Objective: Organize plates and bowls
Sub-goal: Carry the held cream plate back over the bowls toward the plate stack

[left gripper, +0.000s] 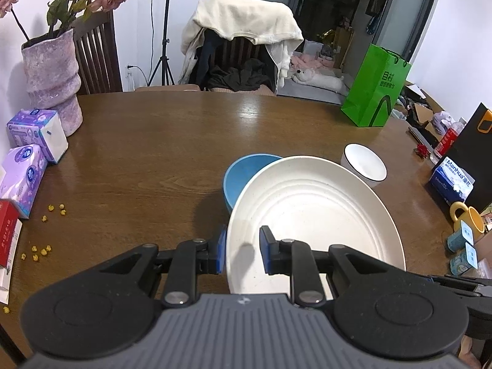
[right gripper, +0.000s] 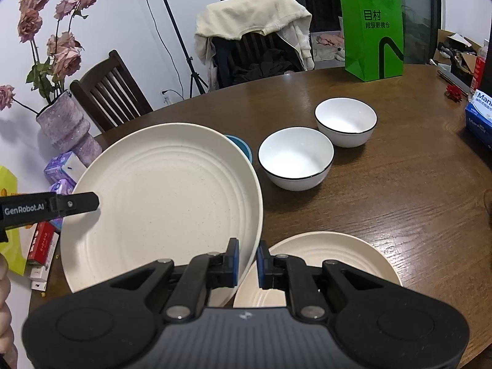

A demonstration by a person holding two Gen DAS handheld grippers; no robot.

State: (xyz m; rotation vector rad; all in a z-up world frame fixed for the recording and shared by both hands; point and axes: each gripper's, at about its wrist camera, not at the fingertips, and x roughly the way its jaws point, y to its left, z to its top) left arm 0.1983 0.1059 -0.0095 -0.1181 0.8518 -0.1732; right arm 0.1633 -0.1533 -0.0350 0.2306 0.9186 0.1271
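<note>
The counter (right gripper: 384, 203) is dark brown wood with a visible grain. The plate (right gripper: 166, 203) is cream with faint raised rings and tiny dark specks; a second plate (right gripper: 332, 255) to its right has the same cream colour and rings. Behind the plate, the blue bowl (left gripper: 243, 175) is sky blue inside. Two white bowls (right gripper: 295, 156) (right gripper: 346, 120) right of the plate carry a thin black line round the rim. Each tool (left gripper: 241, 250) (right gripper: 247, 263) is black with blue pads. Far behind the plate, the bag (right gripper: 372, 30) is bright green with black lettering. Left of the plate, the vase (left gripper: 50, 80) is mottled mauve, holding faded pink roses (right gripper: 66, 61).
</note>
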